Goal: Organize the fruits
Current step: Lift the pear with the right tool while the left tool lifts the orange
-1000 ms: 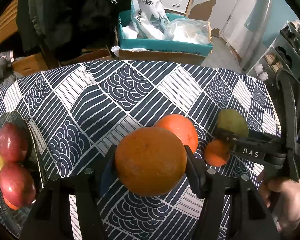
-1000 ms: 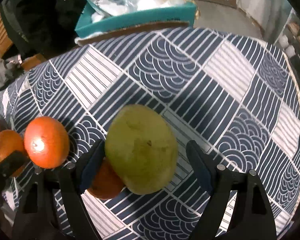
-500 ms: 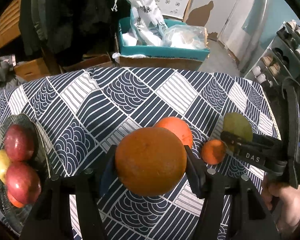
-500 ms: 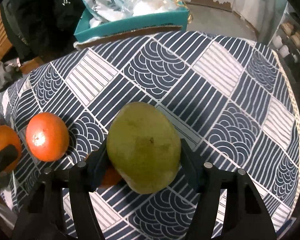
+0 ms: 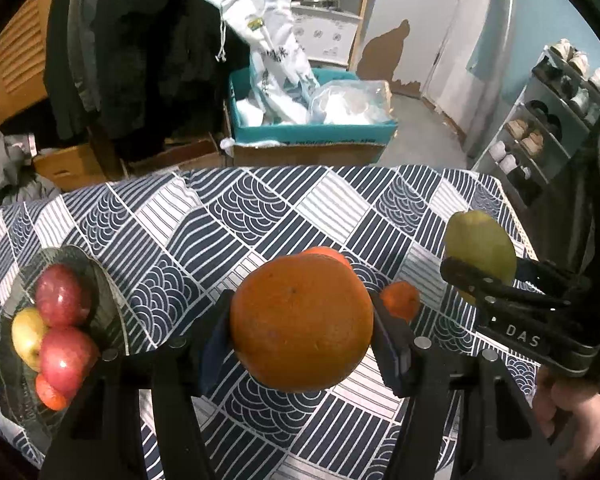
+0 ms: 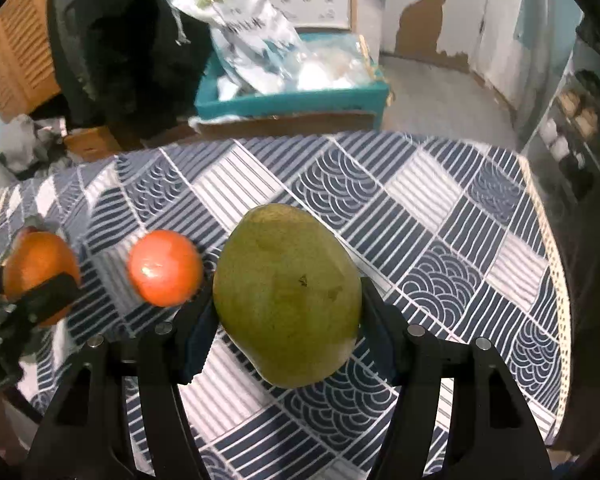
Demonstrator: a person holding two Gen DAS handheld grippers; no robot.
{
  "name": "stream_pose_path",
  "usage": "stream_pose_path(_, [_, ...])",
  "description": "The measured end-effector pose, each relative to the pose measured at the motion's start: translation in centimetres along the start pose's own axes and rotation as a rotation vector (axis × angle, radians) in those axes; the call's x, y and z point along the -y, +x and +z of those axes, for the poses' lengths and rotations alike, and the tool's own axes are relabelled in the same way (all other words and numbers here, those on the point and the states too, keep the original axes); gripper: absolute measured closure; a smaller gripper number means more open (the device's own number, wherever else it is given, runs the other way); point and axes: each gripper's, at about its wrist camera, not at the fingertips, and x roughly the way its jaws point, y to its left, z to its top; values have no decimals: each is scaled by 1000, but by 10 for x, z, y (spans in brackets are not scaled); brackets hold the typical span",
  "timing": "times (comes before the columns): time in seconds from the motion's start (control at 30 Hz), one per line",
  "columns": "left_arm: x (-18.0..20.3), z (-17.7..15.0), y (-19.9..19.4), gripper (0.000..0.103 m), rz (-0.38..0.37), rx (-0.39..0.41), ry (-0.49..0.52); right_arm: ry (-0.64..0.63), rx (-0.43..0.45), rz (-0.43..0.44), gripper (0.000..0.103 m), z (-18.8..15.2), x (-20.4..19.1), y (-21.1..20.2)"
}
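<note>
The large orange [image 5: 302, 322] looks firm and fairly heavy with a grippy rind; the green mango [image 6: 287, 294] is smoother and easier to bruise (best pinched across its widest part). Both hang above the patterned tablecloth [image 5: 260, 216], the left gripper [image 5: 300, 334] clamping the orange, the right gripper [image 6: 287, 322] clamping the mango.

I see a table under a navy-and-white patterned tablecloth [image 5: 260, 216]. On it sit a dark glass plate [image 5: 100, 276] of fruit, an orange [image 6: 165, 267] and a small tangerine [image 5: 400, 300].
</note>
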Motion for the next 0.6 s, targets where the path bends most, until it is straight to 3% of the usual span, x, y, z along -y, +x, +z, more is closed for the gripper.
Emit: stream_pose_path(0.6, [-19, -1, -82, 38, 2, 139, -13, -45, 159, 50, 37, 11, -37, -89])
